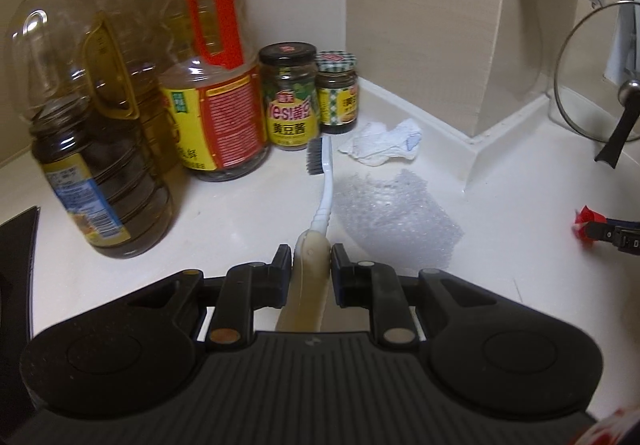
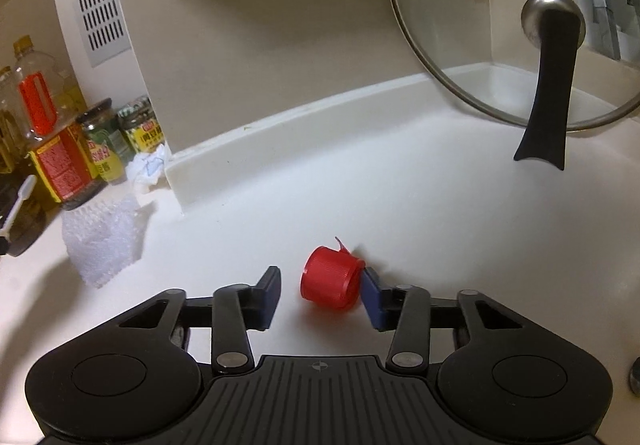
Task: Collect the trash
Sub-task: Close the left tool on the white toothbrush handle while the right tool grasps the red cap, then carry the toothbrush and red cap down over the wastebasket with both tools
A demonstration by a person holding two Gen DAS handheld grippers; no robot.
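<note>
My left gripper [image 1: 311, 261] is shut on the beige handle of a white brush [image 1: 322, 181], whose dark bristles point toward the jars. A crumpled white tissue [image 1: 384, 143] lies in the counter corner, and a clear bubble-wrap piece [image 1: 394, 211] lies right of the brush. My right gripper [image 2: 322, 287] is open over the white counter with a red bottle cap [image 2: 330, 283] lying on its side between the fingers, touching the right pad. The cap [image 1: 585, 223] and right gripper show at the left wrist view's right edge. Tissue [image 2: 150, 167] and bubble wrap [image 2: 104, 241] sit at left.
Several oil bottles [image 1: 100, 149] and two sauce jars [image 1: 290, 97] stand against the back wall at left. A glass pot lid [image 2: 520, 45] with a black handle leans against the wall at right. A black stovetop edge [image 1: 16, 265] is at far left.
</note>
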